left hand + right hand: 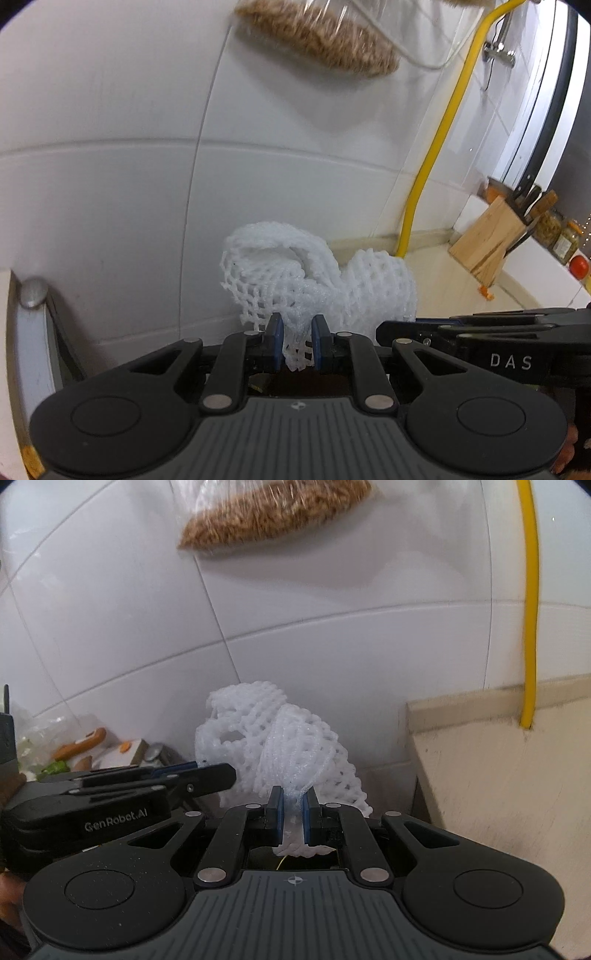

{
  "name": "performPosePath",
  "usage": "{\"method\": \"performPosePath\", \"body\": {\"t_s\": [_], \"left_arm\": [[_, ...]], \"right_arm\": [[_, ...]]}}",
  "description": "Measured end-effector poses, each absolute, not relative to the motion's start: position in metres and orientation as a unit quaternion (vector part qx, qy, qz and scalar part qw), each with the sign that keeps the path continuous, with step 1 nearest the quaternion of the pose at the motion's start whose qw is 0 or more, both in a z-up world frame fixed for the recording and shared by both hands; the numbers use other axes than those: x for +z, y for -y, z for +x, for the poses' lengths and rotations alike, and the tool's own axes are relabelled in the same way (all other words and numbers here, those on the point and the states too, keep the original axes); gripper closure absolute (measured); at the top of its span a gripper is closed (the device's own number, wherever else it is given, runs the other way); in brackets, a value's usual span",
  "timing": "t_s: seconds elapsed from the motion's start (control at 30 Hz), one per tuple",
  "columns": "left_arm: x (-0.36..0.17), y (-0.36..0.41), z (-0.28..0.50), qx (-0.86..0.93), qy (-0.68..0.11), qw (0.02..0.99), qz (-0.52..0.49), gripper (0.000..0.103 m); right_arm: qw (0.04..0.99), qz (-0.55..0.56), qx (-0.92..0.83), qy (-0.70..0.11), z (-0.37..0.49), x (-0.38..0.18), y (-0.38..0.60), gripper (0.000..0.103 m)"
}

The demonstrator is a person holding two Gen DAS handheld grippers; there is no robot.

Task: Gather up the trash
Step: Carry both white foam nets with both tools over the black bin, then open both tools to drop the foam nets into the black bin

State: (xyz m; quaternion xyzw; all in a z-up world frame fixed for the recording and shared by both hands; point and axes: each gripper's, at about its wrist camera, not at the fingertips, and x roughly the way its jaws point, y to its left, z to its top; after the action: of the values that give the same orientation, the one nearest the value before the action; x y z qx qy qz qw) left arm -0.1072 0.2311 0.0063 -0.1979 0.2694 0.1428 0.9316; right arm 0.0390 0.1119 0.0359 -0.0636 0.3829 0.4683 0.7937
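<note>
White glazed tile wall (110,192) fills the view ahead of both tools, a clear bag of brown grain (273,513) hanging high above them and a yellow pipe (530,602) running down to the beige table (498,775) on the right tool's right. Farther right of the left tool, a wooden knife block (487,243) stands on that table. The white foam fruit net (280,749) is held up off the table, just ahead of the fingertips. The left tool (297,343) is clamped on a bunched end of the net; the right tool (293,819), just beside it, pinches another end. Judged from this, the pickup is done. No bin shows in either view, so carrying the net to one and dropping it appears to remain.
</note>
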Motion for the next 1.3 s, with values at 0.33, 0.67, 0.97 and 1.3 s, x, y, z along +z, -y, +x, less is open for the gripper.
{"method": "performPosePath", "body": {"t_s": [0.33,0.67,0.97,1.3], "left_arm": [[-0.022,-0.238,-0.099,0.148,-0.312,0.916,-0.203,0.092],[-0.049,-0.246,-0.08,0.153,-0.358,0.898,-0.206,0.092],[-0.067,-0.252,-0.07,0.159,-0.399,0.88,-0.202,0.092],[-0.086,-0.262,-0.055,0.171,-0.443,0.855,-0.209,0.073]], "right_arm": [[0.78,-0.063,0.455,-0.425,0.043,0.001,-0.116,0.089],[0.77,-0.072,0.434,-0.462,0.058,-0.031,-0.124,0.089],[0.757,-0.085,0.416,-0.497,0.069,-0.064,-0.136,0.089],[0.741,-0.108,0.396,-0.532,0.085,-0.107,-0.164,0.071]]}}
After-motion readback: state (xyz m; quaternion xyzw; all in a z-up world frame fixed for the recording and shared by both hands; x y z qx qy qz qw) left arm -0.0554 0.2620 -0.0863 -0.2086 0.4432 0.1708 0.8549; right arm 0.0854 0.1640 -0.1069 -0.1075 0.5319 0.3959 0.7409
